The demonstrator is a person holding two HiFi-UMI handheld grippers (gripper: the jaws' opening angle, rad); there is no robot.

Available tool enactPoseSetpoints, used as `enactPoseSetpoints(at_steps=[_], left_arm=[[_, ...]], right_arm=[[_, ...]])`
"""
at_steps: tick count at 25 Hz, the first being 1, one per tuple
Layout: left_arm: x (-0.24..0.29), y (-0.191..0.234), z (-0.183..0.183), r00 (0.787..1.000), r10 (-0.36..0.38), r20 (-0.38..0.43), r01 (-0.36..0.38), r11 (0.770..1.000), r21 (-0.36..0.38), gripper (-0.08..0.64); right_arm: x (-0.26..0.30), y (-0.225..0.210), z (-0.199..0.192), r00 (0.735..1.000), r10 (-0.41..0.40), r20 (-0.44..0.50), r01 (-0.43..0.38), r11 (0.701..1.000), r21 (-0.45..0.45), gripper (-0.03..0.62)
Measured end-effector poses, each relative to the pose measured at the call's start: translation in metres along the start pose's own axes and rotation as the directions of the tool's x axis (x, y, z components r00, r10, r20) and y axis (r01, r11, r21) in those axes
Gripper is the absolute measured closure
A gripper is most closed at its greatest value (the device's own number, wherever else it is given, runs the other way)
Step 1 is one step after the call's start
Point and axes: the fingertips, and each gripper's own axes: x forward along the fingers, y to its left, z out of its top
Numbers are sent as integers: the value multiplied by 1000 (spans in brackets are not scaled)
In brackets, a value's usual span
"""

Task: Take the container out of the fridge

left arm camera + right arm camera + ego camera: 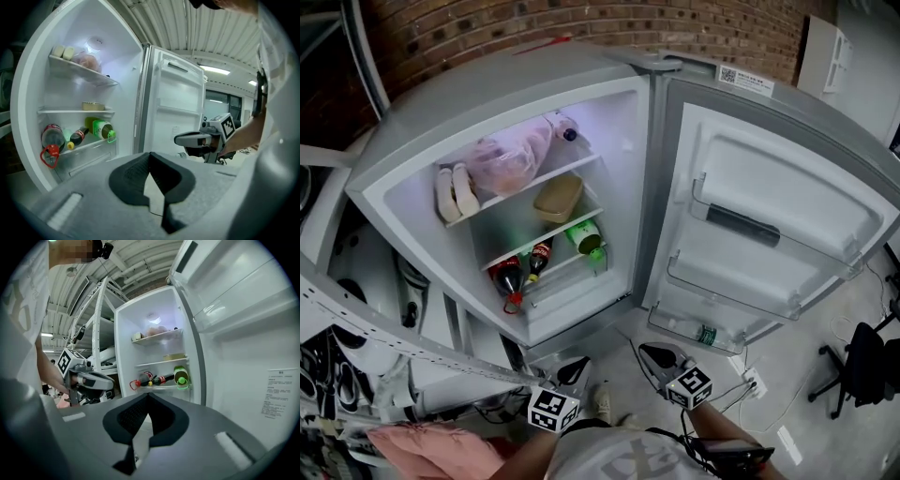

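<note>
The fridge (412, 141) stands open. A flat tan container (558, 197) lies on the middle shelf, also seen in the left gripper view (93, 106) and the right gripper view (174, 356). My left gripper (574, 370) hangs low in front of the fridge, well short of the shelves, its jaws shut with nothing between them (150, 154). My right gripper (654, 356) is beside it on the right, also shut and holding nothing (148, 395). Each gripper shows in the other's view: the right gripper (180, 139), the left gripper (110, 385).
A pink bag (508, 159) and two pale items (455, 192) fill the top shelf. Cola bottles (520, 272) and a green bottle (586, 237) lie on the bottom shelf. The door (769, 187) swings out right. A metal rack (356, 319) is at left, a chair (862, 366) at right.
</note>
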Motion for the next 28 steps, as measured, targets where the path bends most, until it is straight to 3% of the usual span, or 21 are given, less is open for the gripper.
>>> enactPoseSetpoints(at_steps=[6, 15, 23, 28], left_arm=[[20, 44, 29, 999, 23, 24, -24, 998, 49, 557], [57, 100, 79, 999, 14, 30, -19, 984, 179, 557], [87, 151, 136, 998, 48, 37, -57, 949, 310, 557], [103, 179, 166, 995, 91, 39, -99, 907, 409, 557]], right_arm=[[37, -11, 20, 1000, 22, 14, -22, 1000, -12, 584], [82, -21, 40, 999, 37, 40, -37, 999, -21, 584], [101, -29, 52, 998, 43, 54, -43, 999, 3, 584], [111, -29, 56, 997, 49, 54, -49, 999, 2, 584]])
